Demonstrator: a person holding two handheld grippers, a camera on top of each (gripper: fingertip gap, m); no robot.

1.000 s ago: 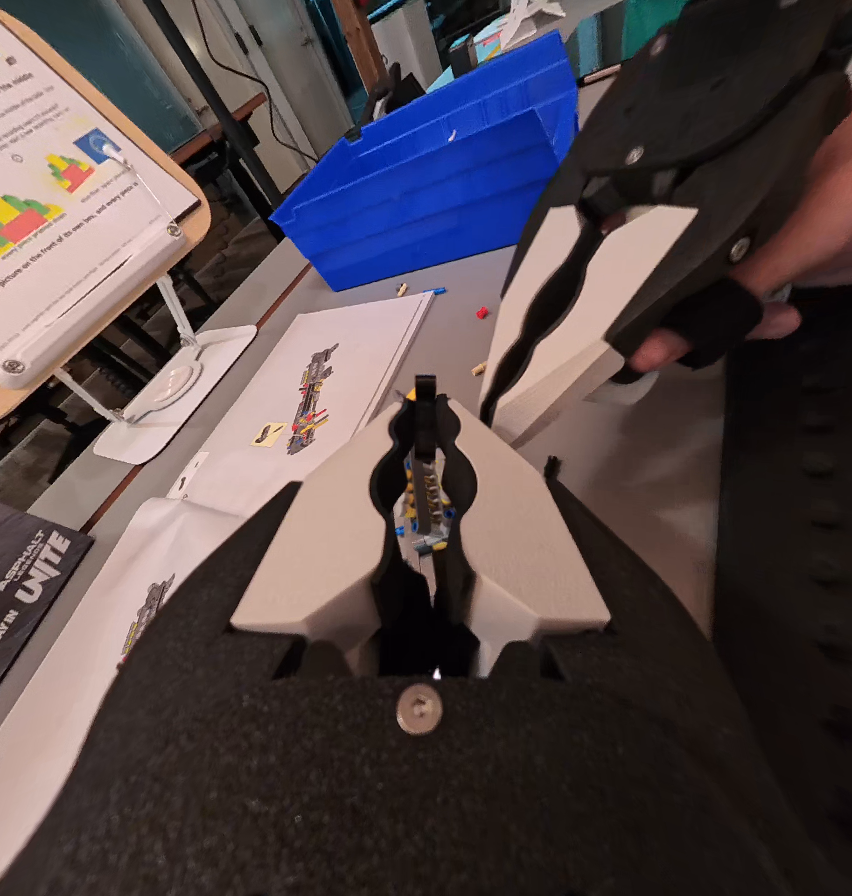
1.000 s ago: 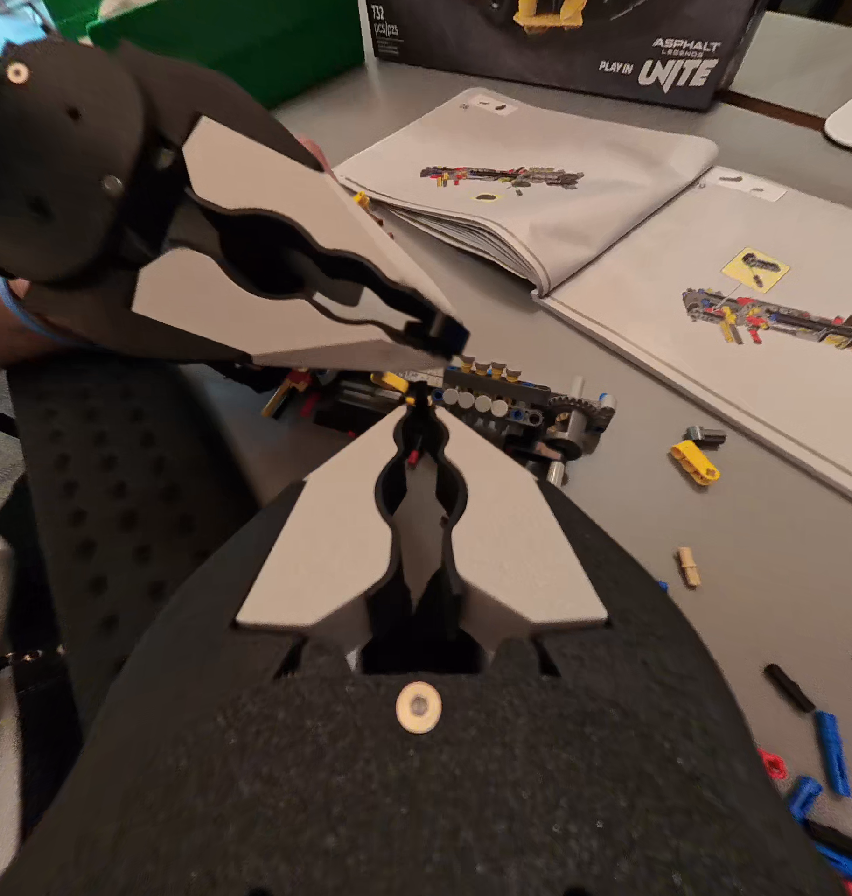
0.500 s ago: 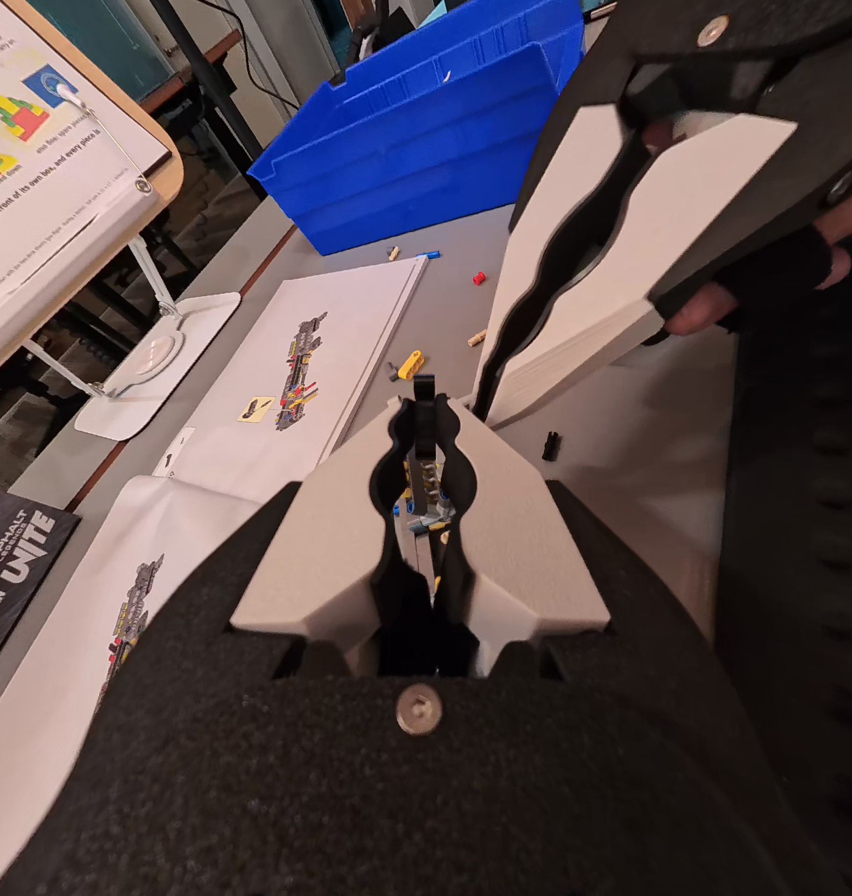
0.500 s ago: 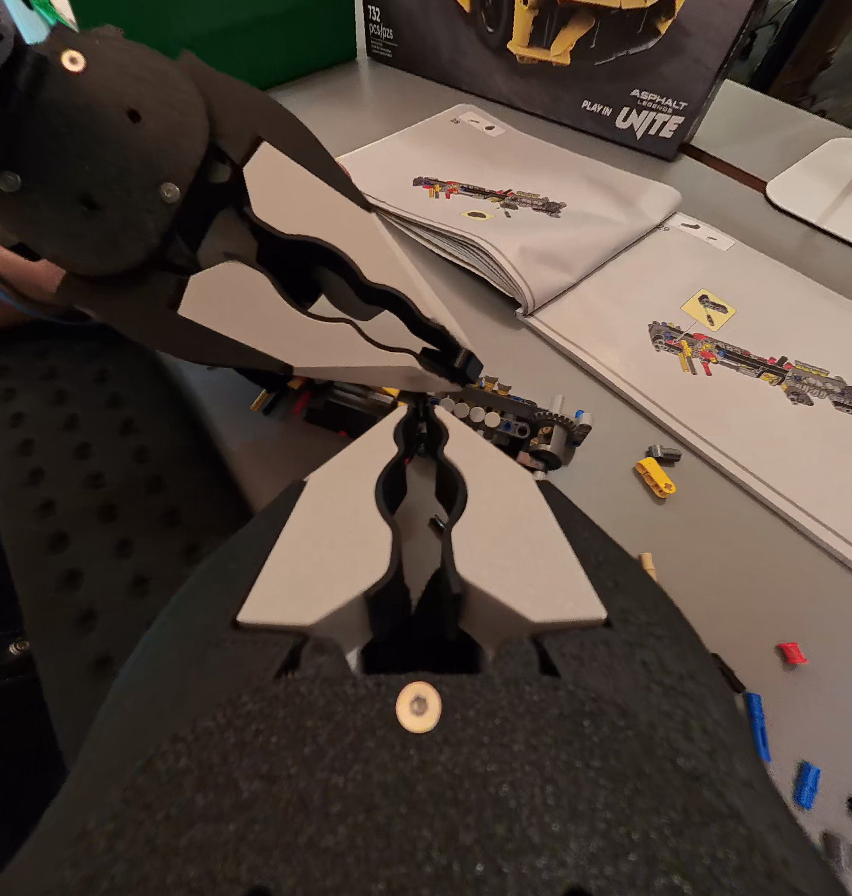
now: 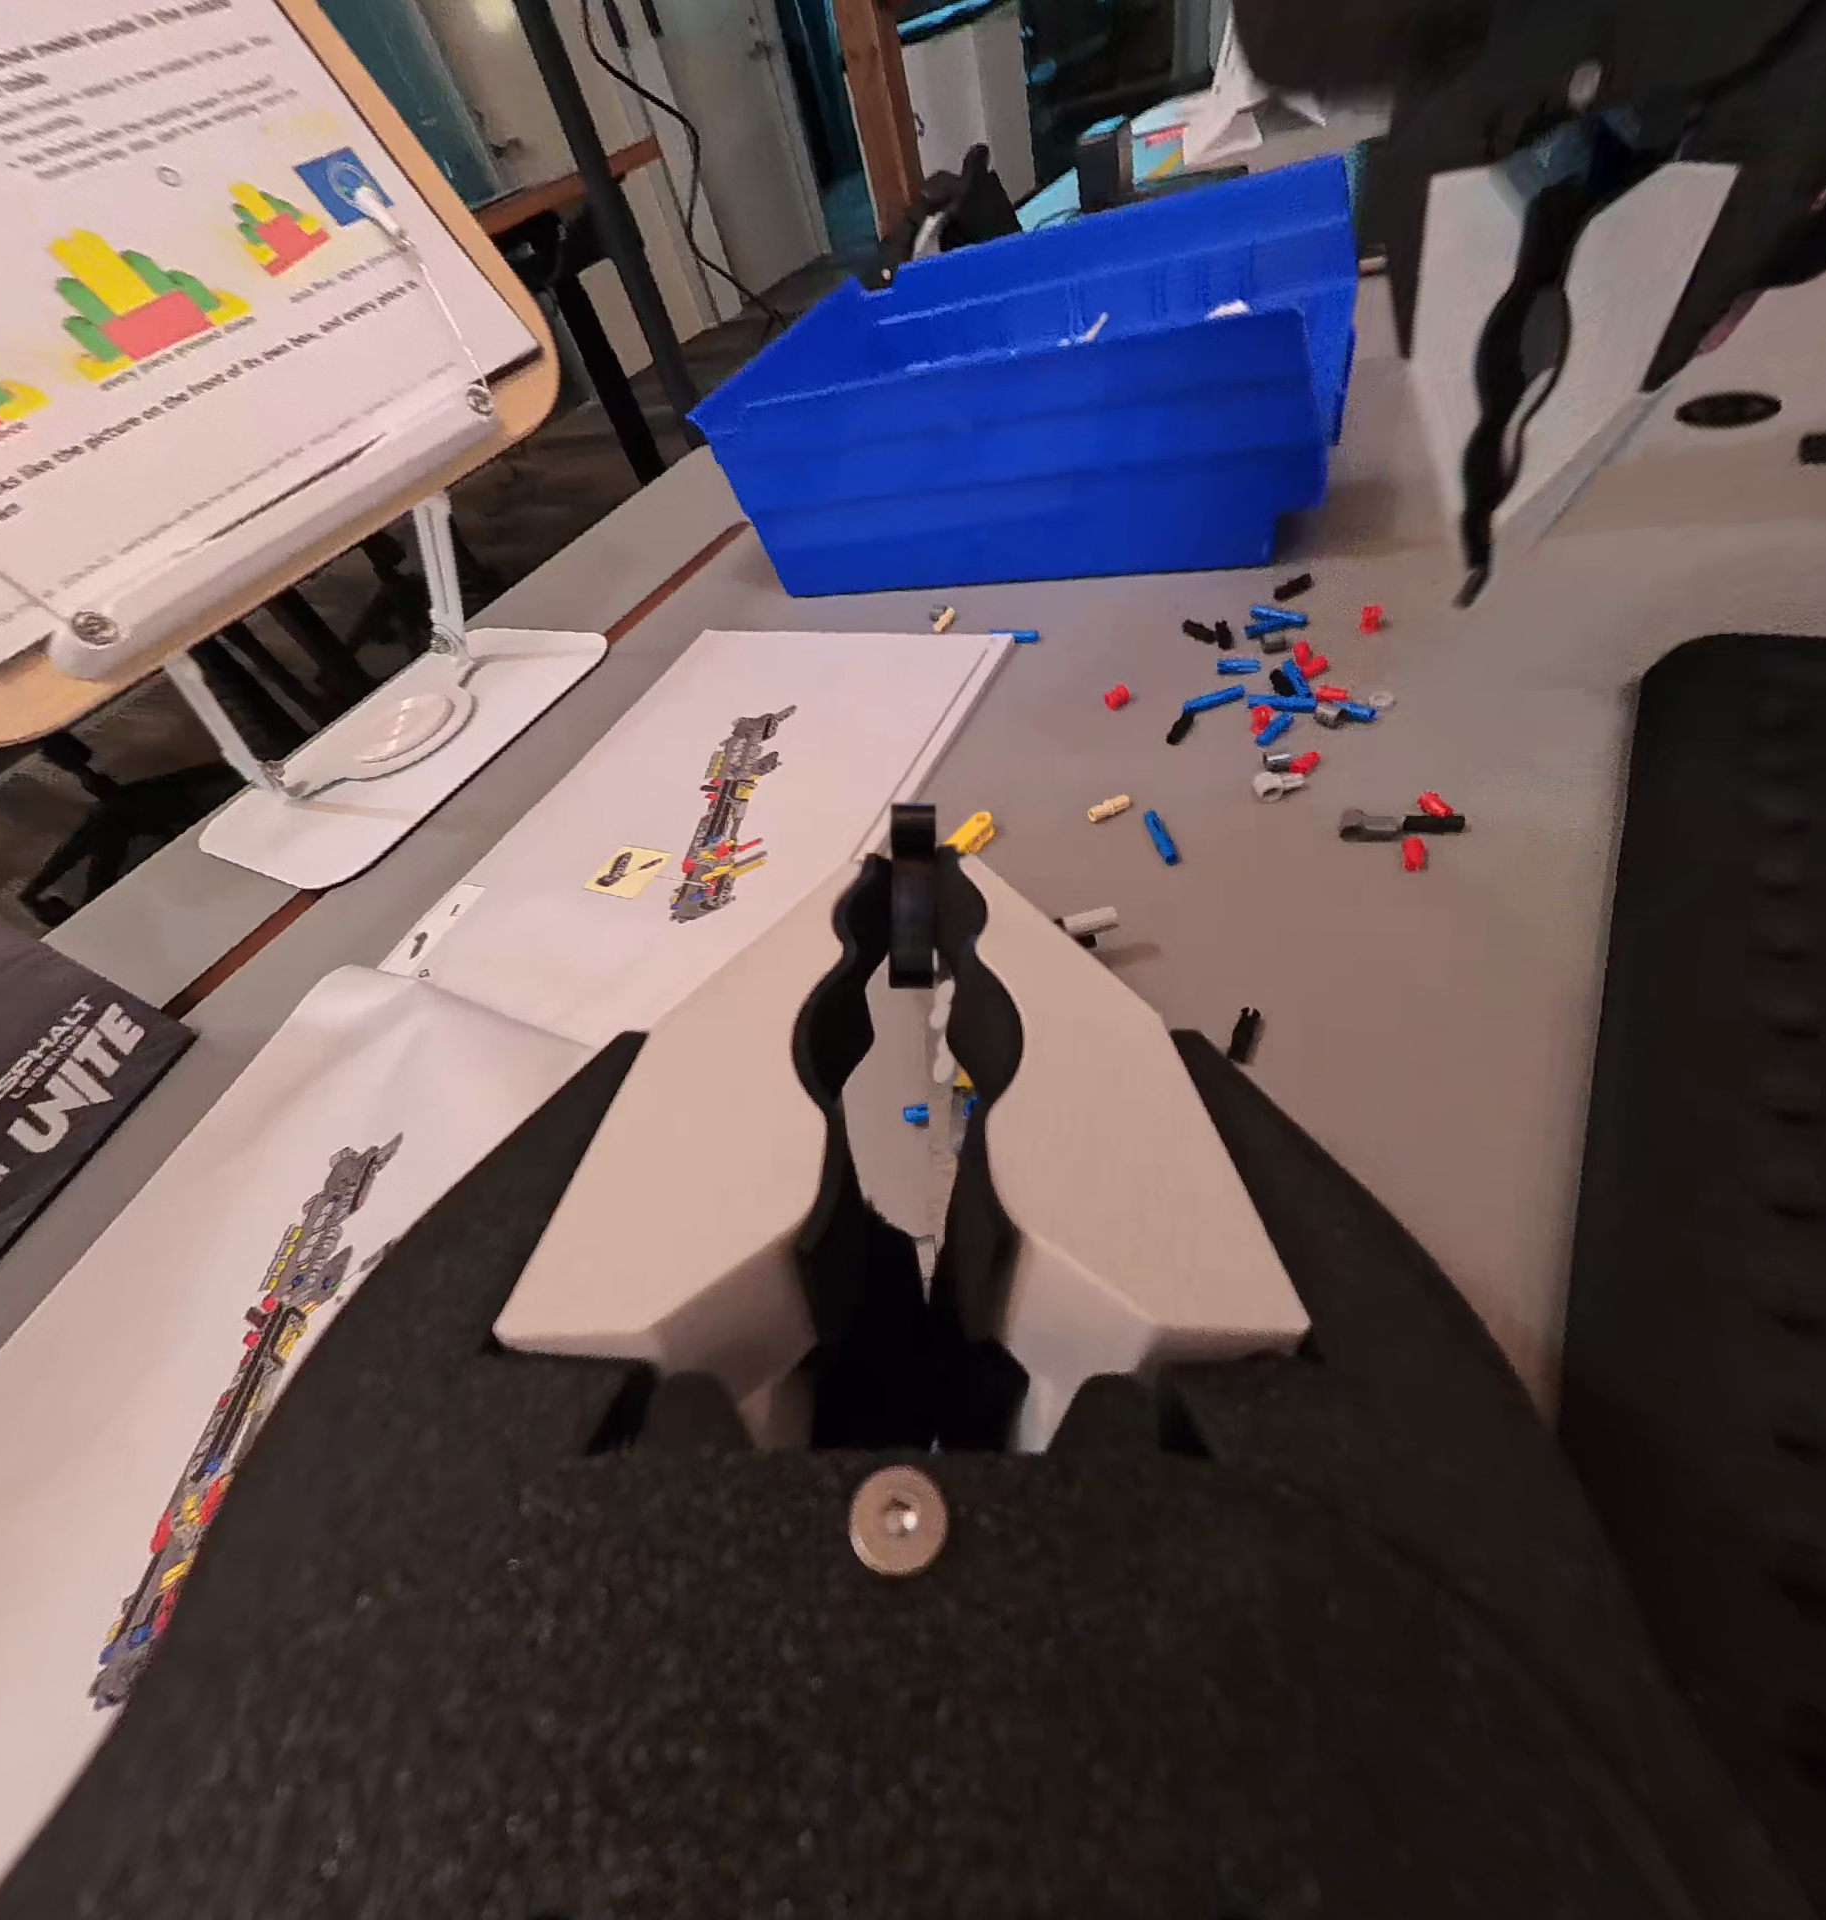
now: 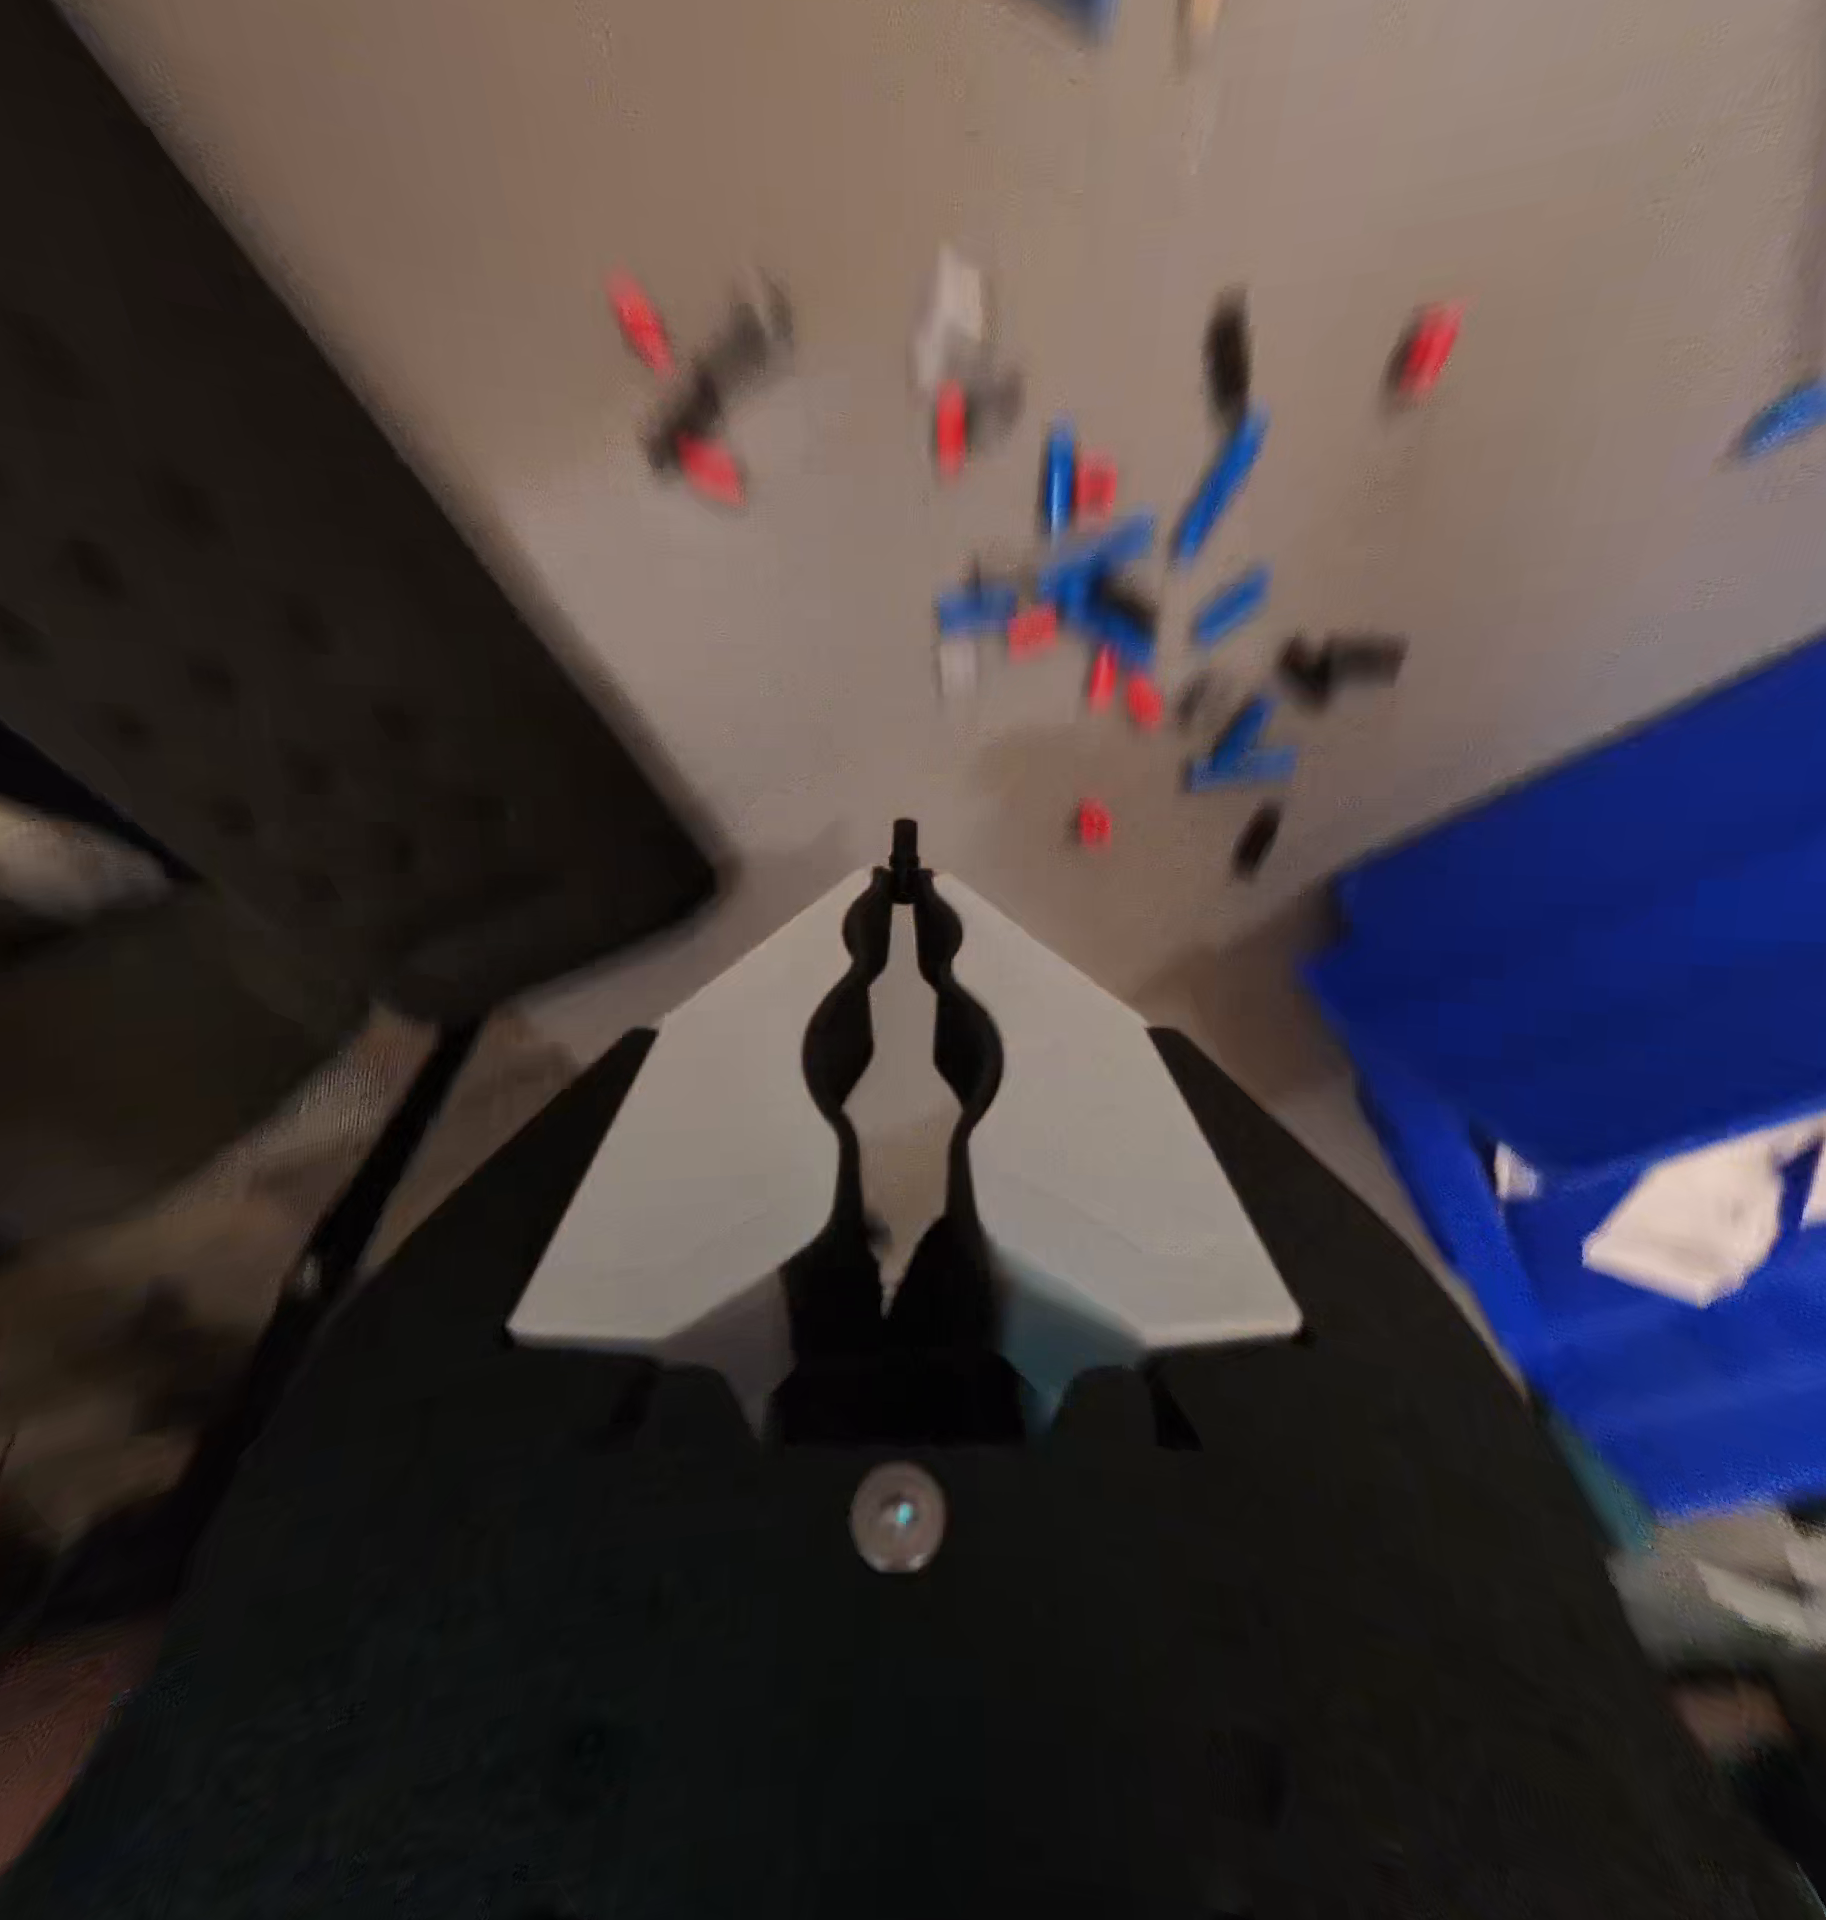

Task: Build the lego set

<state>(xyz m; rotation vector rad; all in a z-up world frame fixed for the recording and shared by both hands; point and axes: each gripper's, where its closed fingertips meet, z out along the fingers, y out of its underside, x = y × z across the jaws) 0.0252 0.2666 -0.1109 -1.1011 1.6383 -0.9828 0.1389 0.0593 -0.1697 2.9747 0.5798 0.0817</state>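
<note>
Left gripper point(image 5: 911, 883) pinching black lego piece point(image 5: 911, 902) at tips; open instruction booklet point(image 5: 784, 790) just left of it. Right gripper point(image 6: 903, 883) clamped on small black pin point(image 6: 903, 854); blurred loose pins point(image 6: 1106, 582) scattered ahead, blue bin point(image 6: 1615, 987) to right

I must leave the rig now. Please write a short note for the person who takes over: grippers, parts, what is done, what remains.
Left gripper: shut on a black beam that stands up between its tips.
Right gripper: shut on a small black pin, raised over the loose pins pile; its view is blurred.
Open instruction booklet lies left of the pile, blue bin behind.
Done: pin picked up.
Left: probably fit the pin into the beam, then follow the booklet.
</note>
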